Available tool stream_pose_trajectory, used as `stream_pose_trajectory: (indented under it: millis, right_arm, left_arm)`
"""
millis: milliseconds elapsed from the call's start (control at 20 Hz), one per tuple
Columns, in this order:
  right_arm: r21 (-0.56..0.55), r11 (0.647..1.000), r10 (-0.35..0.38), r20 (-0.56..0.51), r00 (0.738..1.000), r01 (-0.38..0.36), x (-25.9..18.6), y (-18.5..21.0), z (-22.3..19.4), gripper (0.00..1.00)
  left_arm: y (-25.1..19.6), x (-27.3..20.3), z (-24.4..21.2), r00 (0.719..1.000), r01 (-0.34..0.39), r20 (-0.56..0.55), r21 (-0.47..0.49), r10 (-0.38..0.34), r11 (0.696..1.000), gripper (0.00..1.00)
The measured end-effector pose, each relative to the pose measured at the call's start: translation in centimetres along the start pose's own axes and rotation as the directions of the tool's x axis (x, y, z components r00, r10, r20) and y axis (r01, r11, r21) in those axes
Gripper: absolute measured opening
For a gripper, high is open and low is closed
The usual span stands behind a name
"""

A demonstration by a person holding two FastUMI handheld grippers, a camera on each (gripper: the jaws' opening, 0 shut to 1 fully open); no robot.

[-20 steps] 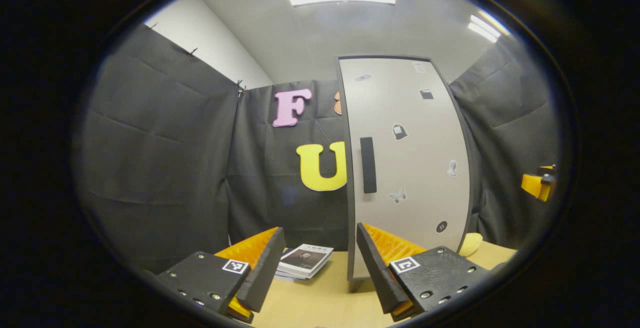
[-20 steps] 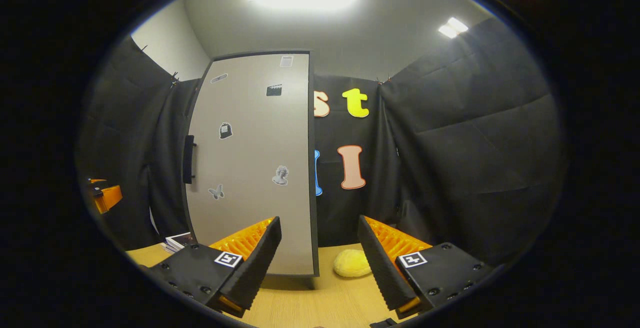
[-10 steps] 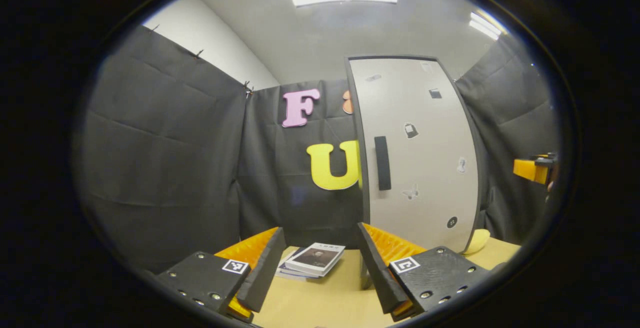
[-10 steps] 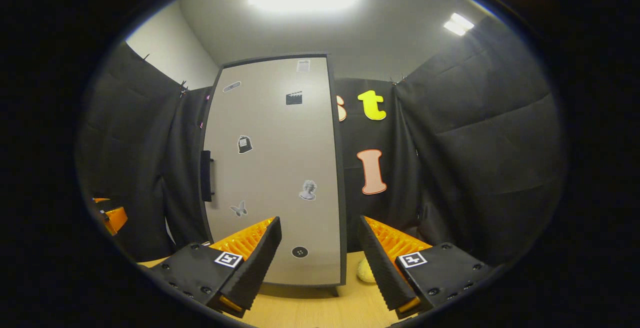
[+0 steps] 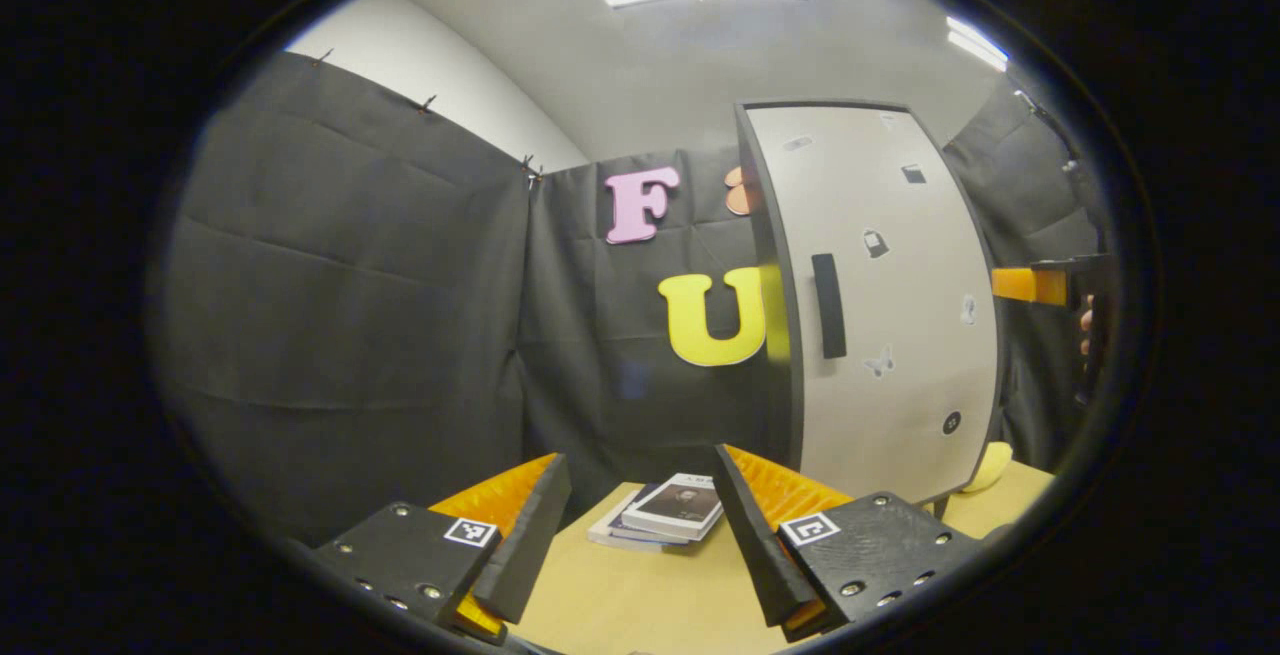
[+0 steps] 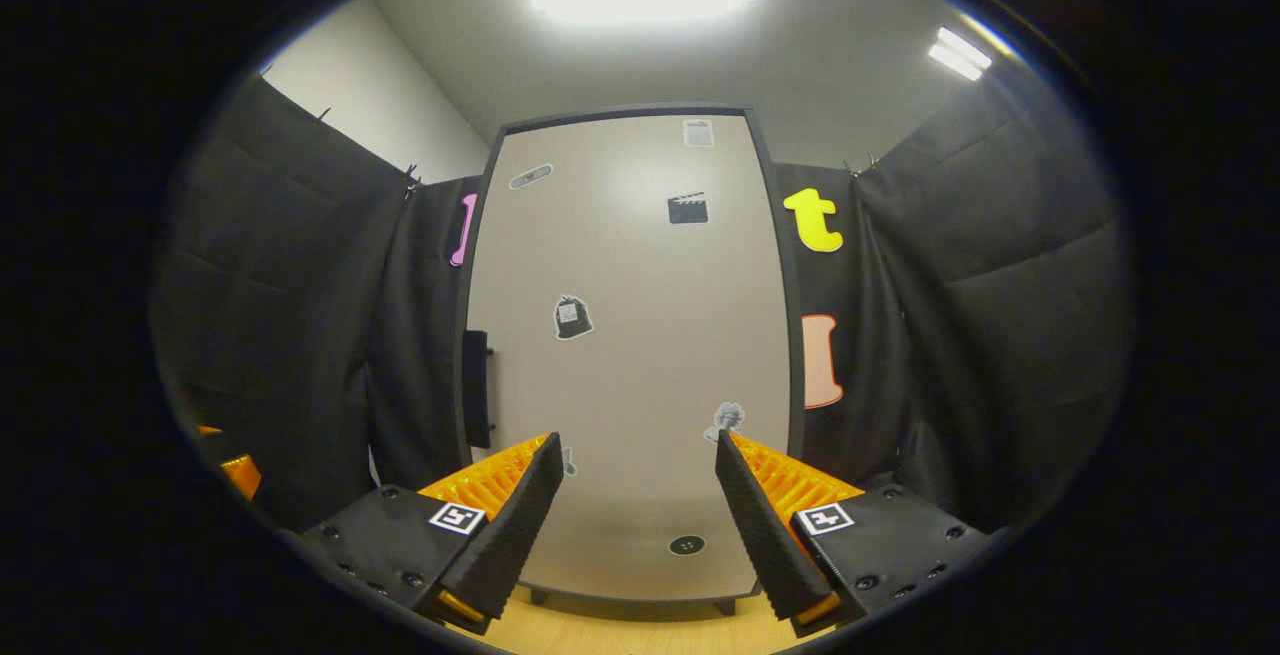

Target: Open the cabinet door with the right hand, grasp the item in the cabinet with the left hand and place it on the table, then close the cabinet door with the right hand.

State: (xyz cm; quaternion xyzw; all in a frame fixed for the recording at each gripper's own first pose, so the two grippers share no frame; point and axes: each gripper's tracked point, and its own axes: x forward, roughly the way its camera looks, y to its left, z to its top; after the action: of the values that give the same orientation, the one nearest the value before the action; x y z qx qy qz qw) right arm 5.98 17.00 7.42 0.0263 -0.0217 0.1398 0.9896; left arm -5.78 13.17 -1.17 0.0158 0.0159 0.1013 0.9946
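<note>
We find no readable words or numbers on the cabinet door point(image 6: 630, 355): its stickers are small pictures, among them a clapperboard point(image 6: 687, 208), a bag shape point(image 6: 571, 318), a butterfly point(image 5: 879, 363) and a round button point(image 6: 686, 544). The top book point(image 5: 674, 507) of the stack on the counter point(image 5: 620, 595) has a title line too small for us to read. Each gripper body carries a square black-and-white marker point(image 5: 471, 532), a pattern, not text.
</note>
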Motion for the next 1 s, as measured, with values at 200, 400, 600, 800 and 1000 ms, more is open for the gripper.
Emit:
stream_pose_trajectory:
  millis: [200, 400, 600, 800, 1000]
  right_arm:
    - [0.008, 0.999, 0.041, -0.005, 0.999, -0.041, 2.1, 3.3, 0.5, 0.97]
    - [0.001, 0.998, 0.07, -0.02, 0.997, -0.07, 4.1, 6.3, 0.7, 0.97]
    - [0.015, 0.996, 0.088, -0.035, 0.996, -0.087, 6.2, 8.8, 0.6, 0.97]
    - [0.025, 0.995, 0.102, -0.062, 0.993, -0.1, 8.3, 11.2, 0.1, 0.97]
    - [0.036, 0.993, 0.12, -0.088, 0.989, -0.117, 10.2, 13.5, -0.9, 0.97]
  left_arm:
    - [2.8, -0.3, -0.9, 0.999, -0.039, -0.018, -0.005, 0.039, 0.999, 0.87]
    - [5.2, -0.6, -1.9, 0.997, -0.071, -0.033, -0.004, 0.071, 0.997, 0.87]
    - [7.7, -0.7, -3.1, 0.994, -0.099, -0.05, -0.009, 0.099, 0.995, 0.87]
    - [10.4, -0.8, -4.1, 0.99, -0.129, -0.062, -0.007, 0.129, 0.992, 0.87]
    - [12.7, -0.9, -4.9, 0.985, -0.158, -0.071, -0.007, 0.157, 0.987, 0.88]
